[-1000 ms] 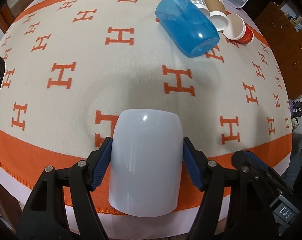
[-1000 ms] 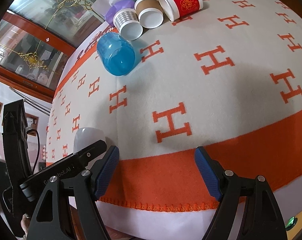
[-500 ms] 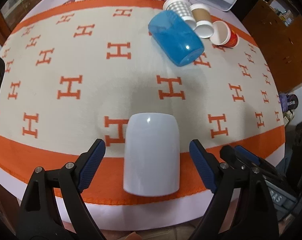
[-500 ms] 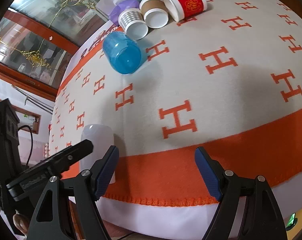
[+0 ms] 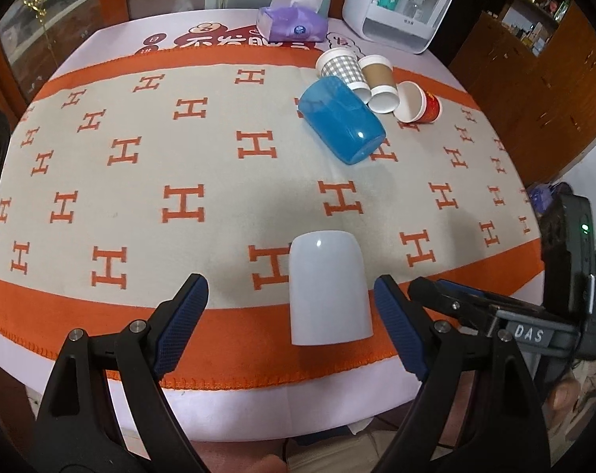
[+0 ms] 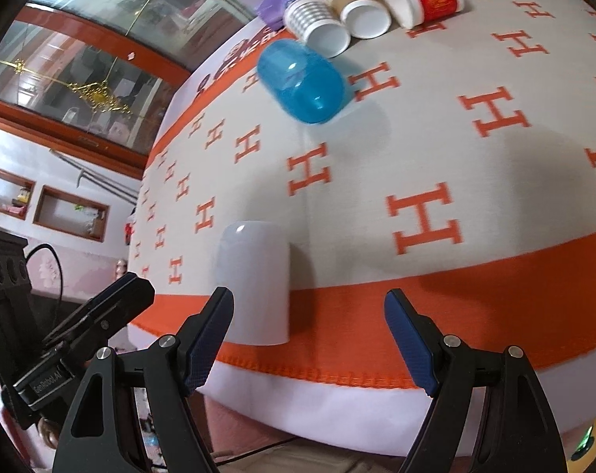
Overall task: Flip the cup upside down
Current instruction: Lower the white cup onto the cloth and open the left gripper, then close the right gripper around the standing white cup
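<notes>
white cup (image 5: 329, 287): upside down on the near orange border of the surface (image 5: 219, 181), nothing touching it
left gripper (image 5: 290, 323): jaws wide apart, backed off from cup since a second ago, when clamped on it
right gripper (image 6: 310, 343): jaws apart, empty
blue cup (image 5: 339, 120): on its side, far right, unmoved

Left wrist view: from the table's near edge, raised, facing down across the patterned cloth (image 5: 219, 165) toward the far side. Right wrist view: lower, closer, tilted, angled leftward. Shared: white cup (image 5: 329, 295) (image 6: 254, 280), blue cup (image 5: 341, 122) (image 6: 302, 81), paper cups (image 5: 377, 79) (image 6: 361, 12).
</notes>
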The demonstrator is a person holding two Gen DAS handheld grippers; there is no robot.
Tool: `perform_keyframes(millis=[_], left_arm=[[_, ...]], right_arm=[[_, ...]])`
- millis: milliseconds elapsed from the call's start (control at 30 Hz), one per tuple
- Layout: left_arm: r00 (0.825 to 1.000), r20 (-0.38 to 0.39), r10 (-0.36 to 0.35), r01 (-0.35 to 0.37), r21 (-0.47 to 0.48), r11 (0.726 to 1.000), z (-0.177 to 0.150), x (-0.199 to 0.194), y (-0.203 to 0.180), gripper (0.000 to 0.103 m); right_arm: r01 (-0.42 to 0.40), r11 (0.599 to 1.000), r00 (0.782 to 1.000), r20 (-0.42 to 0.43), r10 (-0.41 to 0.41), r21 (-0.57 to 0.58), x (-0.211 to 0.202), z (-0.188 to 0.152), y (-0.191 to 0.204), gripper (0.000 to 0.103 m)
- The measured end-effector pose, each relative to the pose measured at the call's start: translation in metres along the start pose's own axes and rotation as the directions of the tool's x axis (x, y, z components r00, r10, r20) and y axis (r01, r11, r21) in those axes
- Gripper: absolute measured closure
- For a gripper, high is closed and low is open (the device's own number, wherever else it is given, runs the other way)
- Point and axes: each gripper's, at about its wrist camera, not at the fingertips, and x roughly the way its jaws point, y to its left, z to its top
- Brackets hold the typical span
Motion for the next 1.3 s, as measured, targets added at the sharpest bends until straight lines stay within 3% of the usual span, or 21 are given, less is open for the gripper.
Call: perform_keyframes(millis=[133, 267, 533, 833, 967, 1200, 1300], left_arm=[[0.999, -0.009, -0.049, 0.049, -0.062, 0.997, -0.003, 0.002, 0.021, 0.019], [0.999, 0.015, -0.039, 0.041, -0.107, 0.993, -0.008, 0.009, 0.037, 0.02], [0.998, 0.056, -0.011, 0.017, -0.112, 0.994, -0.023, 0.03, 0.055, 0.02], [0.999, 0.022, -0.036, 0.039, -0.15, 0.988, -0.029, 0.053, 0.073, 0.023], [0.999, 0.013, -0.047, 0.048, -0.164, 0.985, -0.03, 0.059, 0.079, 0.023], [0.999, 0.003, -0.047, 0.047, -0.177, 0.983, -0.03, 0.065, 0.086, 0.023], [0.999, 0.008, -0.04, 0.04, -0.181, 0.983, -0.031, 0.066, 0.087, 0.023]], right_arm=[[-0.033, 0.999, 0.999, -0.033, 0.033, -0.002, 0.007, 0.004, 0.007, 0.023], [-0.052, 0.999, 0.996, -0.067, 0.052, -0.002, 0.018, 0.013, 0.014, 0.023], [-0.048, 0.999, 0.99, -0.133, 0.045, -0.018, 0.049, 0.03, 0.029, 0.023], [-0.054, 0.998, 0.977, -0.209, 0.045, -0.037, 0.086, 0.046, 0.04, 0.023], [-0.06, 0.997, 0.967, -0.249, 0.048, -0.041, 0.097, 0.048, 0.042, 0.037], [-0.06, 0.995, 0.966, -0.257, 0.039, -0.077, 0.102, 0.042, 0.051, 0.04], [-0.045, 0.99, 0.978, -0.209, 0.017, -0.131, 0.093, 0.04, 0.058, 0.04]])
